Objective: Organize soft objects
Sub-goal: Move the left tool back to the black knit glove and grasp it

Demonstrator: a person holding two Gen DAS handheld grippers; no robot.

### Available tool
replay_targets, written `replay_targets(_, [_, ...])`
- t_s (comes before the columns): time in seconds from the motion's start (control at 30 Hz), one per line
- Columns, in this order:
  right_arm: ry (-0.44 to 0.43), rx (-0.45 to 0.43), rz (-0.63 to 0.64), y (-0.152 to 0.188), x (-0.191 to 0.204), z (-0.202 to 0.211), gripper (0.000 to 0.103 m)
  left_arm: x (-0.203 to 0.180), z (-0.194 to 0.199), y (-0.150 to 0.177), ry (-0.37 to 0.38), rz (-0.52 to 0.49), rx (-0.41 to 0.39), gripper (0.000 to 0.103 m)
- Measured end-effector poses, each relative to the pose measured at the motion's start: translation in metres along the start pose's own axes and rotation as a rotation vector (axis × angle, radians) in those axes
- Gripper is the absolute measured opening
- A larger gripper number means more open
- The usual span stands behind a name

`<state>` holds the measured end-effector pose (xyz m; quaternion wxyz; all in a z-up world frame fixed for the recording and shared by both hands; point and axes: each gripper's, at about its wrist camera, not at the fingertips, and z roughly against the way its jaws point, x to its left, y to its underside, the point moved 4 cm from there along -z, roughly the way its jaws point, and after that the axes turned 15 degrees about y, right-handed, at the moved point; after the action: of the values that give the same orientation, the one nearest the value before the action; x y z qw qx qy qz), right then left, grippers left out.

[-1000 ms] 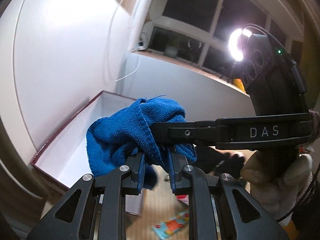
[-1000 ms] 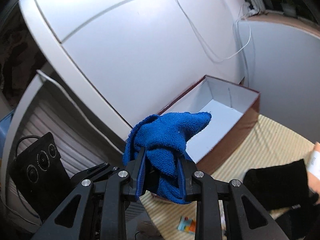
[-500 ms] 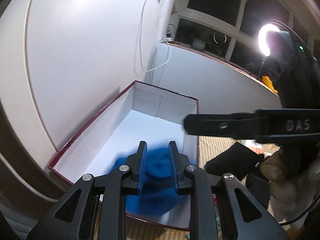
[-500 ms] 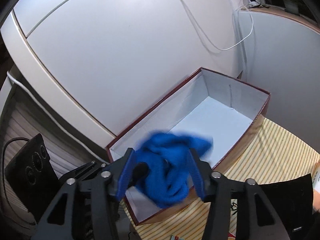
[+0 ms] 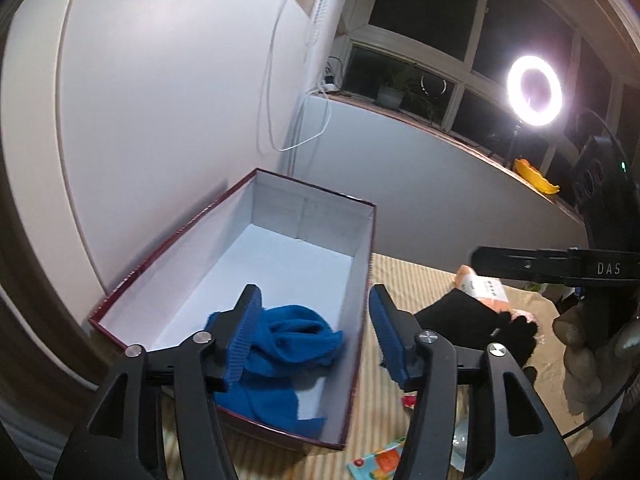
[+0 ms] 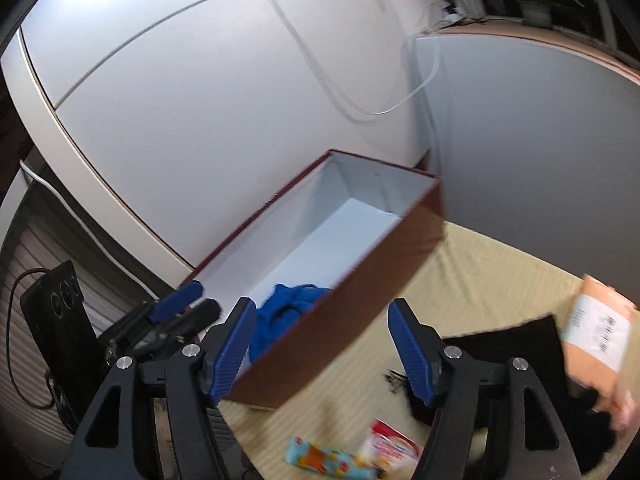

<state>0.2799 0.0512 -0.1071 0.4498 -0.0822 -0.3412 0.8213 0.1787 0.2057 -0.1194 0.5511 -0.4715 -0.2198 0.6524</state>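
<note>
A blue towel (image 5: pixel 292 344) lies crumpled in the near end of a long box (image 5: pixel 304 216) that is dark red outside and white inside. My left gripper (image 5: pixel 315 300) hovers over that end, its jaws opening, with nothing between the pads. In the right wrist view the towel (image 6: pixel 288 304) shows just over the box's brown side wall (image 6: pixel 360 280). My right gripper (image 6: pixel 322 312) hangs in front of that wall, jaws opening and empty. A black cloth (image 6: pixel 500 344) lies on the striped mat to the right.
A tan package with a white label (image 6: pixel 600 328) lies on the black cloth. Snack wrappers (image 6: pixel 320 456) are on the mat near the front. A white cabinet wall stands behind the box. A ring light (image 5: pixel 534 96) shines at the window. A gloved hand (image 5: pixel 588 340) holds the right gripper.
Both grippers held the blue towel together above the box a second ago. They have opened, the towel has dropped into the box's near end, and the right gripper has drawn off to the right.
</note>
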Motion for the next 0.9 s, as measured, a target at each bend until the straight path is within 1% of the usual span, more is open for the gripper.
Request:
replay_targets(0.17, [0.078,-0.028,-0.018,0.016,-0.042,0.027,0.066,-0.021,-0.008,0.007,0.056,0.003,0.021,0.058])
replay_targets(0.3, [0.147,-0.043,-0.041,0.038,-0.08,0.049,0.066,-0.041,-0.02,0.016,0.106,-0.001,0.057,0.058])
replay_targets(0.5, [0.156,-0.022,-0.169,0.076,-0.136,0.068,0.066,-0.072,-0.044,0.035,0.184,-0.012,0.128,0.058])
replay_targets(0.63, [0.188,-0.009,-0.22,0.1,-0.164,0.076,0.066,-0.094,-0.059,0.049,0.236,-0.02,0.188,0.058])
replay_targets(0.83, [0.218,0.046,-0.272,0.13,-0.188,0.071,0.066,-0.126,-0.079,0.071,0.303,-0.042,0.284,0.058])
replay_targets(0.9, [0.21,0.073,-0.299,0.14,-0.195,0.064,0.066,-0.133,-0.084,0.078,0.316,-0.054,0.31,0.058])
